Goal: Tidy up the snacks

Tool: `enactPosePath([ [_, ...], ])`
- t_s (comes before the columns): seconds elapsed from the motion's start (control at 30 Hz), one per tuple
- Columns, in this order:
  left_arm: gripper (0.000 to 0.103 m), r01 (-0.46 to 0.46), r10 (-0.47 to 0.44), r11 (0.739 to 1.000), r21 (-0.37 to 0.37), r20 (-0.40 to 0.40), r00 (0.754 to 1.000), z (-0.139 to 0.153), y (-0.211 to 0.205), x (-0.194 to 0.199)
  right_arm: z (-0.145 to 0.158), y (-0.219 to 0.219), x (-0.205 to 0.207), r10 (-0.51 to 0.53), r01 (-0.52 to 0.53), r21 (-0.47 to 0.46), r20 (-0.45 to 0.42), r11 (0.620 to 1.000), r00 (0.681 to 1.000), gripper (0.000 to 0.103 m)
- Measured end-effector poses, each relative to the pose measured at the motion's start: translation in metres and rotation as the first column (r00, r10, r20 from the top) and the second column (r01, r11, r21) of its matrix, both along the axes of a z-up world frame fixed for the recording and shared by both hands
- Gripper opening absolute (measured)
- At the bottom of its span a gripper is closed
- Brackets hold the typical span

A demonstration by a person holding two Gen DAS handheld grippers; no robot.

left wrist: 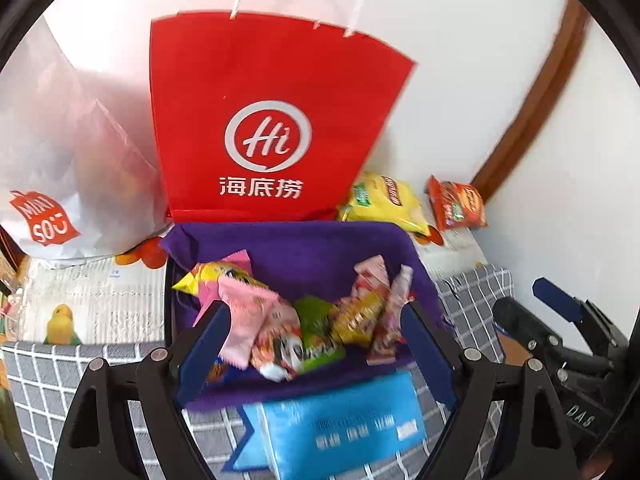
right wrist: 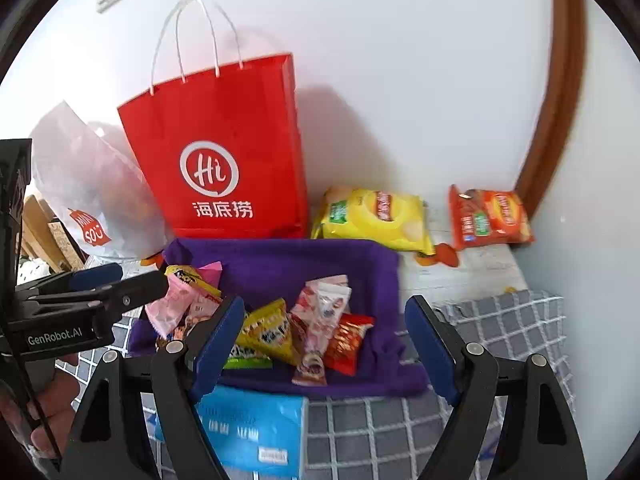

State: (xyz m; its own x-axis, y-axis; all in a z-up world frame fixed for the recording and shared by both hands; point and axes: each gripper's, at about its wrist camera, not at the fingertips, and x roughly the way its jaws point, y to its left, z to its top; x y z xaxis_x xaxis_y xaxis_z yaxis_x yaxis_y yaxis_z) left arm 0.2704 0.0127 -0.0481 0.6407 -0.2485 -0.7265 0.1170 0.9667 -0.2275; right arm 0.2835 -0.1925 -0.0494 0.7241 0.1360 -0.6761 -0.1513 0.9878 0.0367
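A purple fabric bin (left wrist: 304, 240) (right wrist: 280, 256) holds several small snack packets (left wrist: 280, 320) (right wrist: 304, 332). A yellow chip bag (left wrist: 384, 204) (right wrist: 372, 216) and an orange chip bag (left wrist: 456, 208) (right wrist: 488, 220) lie behind it to the right, by the wall. My left gripper (left wrist: 316, 344) is open and empty, just above the bin's packets; it also shows in the right wrist view (right wrist: 120, 280). My right gripper (right wrist: 324, 340) is open and empty over the bin's near side; it shows at the right of the left wrist view (left wrist: 560, 304).
A red paper bag (left wrist: 264, 120) (right wrist: 224, 160) stands behind the bin, with a white Miniso bag (left wrist: 60, 184) (right wrist: 88, 192) to its left. A blue tissue pack (left wrist: 336, 428) (right wrist: 256, 428) lies in front of the bin on a grey checked cloth (right wrist: 400, 432). A white wall stands close on the right.
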Motion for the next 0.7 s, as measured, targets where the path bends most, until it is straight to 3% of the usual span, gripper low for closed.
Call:
enactPosePath([
  [0.27,0.090,-0.019,0.018,0.999,0.038,0.033,0.999,0.012,0.001,-0.077,0.015,-0.013,-0.065,-0.019,0.019,0.053,-0.011,0.998,1.000,0.082],
  [0.4,0.093,-0.033,0.028,0.997,0.070,0.070,0.997,0.020,-0.001,-0.118,0.019,-0.015,-0.105,-0.057,0.057,0.005,0.015,0.998,0.998,0.096],
  [0.5,0.095,-0.032,0.025,0.997,0.069,0.100,0.995,0.028,-0.002,-0.150,0.021,-0.019,-0.133,-0.063,0.063,-0.003,0.026,0.998,0.998,0.101],
  [0.7,0.096,-0.048,0.037,0.995,0.086,0.129,0.991,0.037,-0.009,-0.203,0.026,-0.032,-0.188,-0.082,0.082,0.016,0.045,0.997,0.996,0.103],
])
